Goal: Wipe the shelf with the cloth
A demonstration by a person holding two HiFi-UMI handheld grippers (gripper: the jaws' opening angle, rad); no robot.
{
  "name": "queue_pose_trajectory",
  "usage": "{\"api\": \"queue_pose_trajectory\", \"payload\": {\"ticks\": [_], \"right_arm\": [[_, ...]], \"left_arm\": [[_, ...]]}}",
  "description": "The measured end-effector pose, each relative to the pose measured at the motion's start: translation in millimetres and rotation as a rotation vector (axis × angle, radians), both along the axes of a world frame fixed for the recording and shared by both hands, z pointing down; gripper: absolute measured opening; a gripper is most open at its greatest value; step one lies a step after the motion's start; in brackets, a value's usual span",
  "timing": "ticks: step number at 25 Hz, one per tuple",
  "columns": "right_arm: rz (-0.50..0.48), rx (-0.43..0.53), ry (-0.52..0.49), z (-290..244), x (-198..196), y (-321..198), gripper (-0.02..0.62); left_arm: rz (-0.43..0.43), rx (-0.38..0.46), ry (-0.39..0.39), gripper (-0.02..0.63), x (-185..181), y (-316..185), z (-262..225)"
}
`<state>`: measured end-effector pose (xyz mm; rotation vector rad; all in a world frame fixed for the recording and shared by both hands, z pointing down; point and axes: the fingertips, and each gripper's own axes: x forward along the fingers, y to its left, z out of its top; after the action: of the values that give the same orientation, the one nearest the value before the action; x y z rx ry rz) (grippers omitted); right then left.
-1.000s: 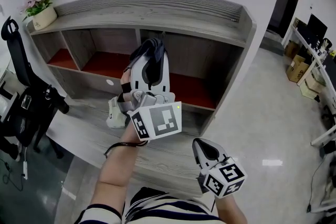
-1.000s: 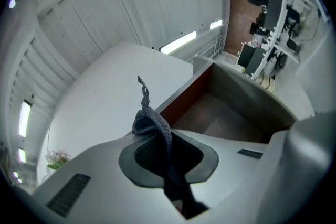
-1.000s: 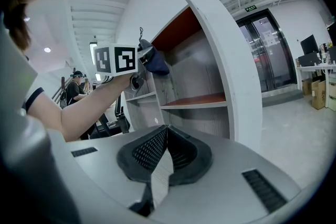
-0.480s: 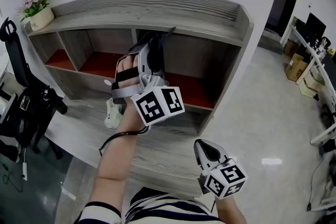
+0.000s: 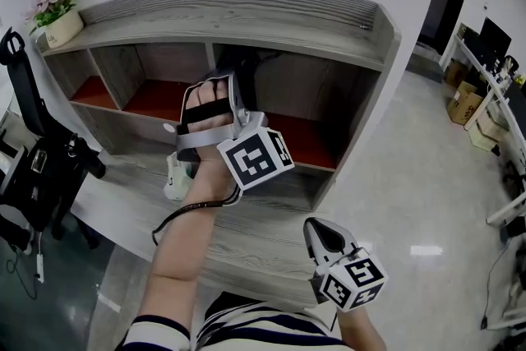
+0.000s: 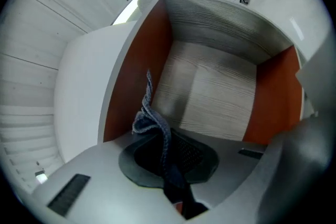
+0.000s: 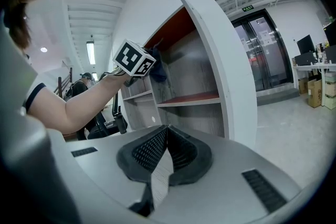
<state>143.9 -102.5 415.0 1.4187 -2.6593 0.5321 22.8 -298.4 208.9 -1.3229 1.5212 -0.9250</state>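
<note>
A grey wooden shelf [image 5: 362,53] with red-orange compartment floors stands against the white wall. My left gripper [image 5: 238,86] reaches up into the right compartment, shut on a dark blue cloth [image 5: 251,68]. In the left gripper view the cloth [image 6: 156,128] hangs pinched between the jaws, in front of the compartment's grey back panel [image 6: 215,97]; whether it touches a surface I cannot tell. My right gripper [image 5: 323,236] is held low near the person's body, shut with nothing in it, its tips meeting [image 7: 165,131]. The right gripper view shows the shelf [image 7: 220,76] and the cloth [image 7: 157,72].
A potted plant [image 5: 59,16] stands on the shelf's top at the left. A white object [image 5: 175,177] sits on the lower ledge [image 5: 123,201]. A black chair [image 5: 37,160] is at the far left. Cardboard boxes [image 5: 467,107] and desks stand at the far right.
My left gripper has risen and pushed deeper into the right compartment with the cloth, turning as it went. The right gripper has stayed where it was.
</note>
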Motion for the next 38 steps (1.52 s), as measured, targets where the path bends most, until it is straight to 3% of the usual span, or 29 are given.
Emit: {"api": "queue_pose_trajectory", "payload": {"ticks": [6,10,21,30,35,38], "right_arm": [[-0.008,-0.006,-0.003,0.5,-4.6,-0.3,0.026],[-0.005,-0.006,-0.002,2.3,-4.2,-1.4,0.026],[-0.011,-0.017,-0.002,5.4,-7.8,-2.0,0.026],[-0.018,-0.020,0.017,7.4,-12.0,-2.2,0.026],[-0.018,-0.025,0.020,9.0,-12.8,-3.5,0.026],[-0.018,-0.025,0.021,9.1,-12.6,-4.9,0.026]], "left_arm": [[-0.037,-0.140,-0.066,0.035,3.3,-4.8,32.3],[-0.036,-0.184,-0.102,0.035,6.0,-5.6,52.5],[0.009,-0.320,-0.102,0.035,10.3,-0.7,115.1],[0.040,-0.345,-0.101,0.035,9.4,4.3,144.0],[0.064,-0.260,-0.095,0.035,8.2,6.9,139.5],[0.093,-0.259,-0.073,0.035,10.2,9.1,142.6]]}}
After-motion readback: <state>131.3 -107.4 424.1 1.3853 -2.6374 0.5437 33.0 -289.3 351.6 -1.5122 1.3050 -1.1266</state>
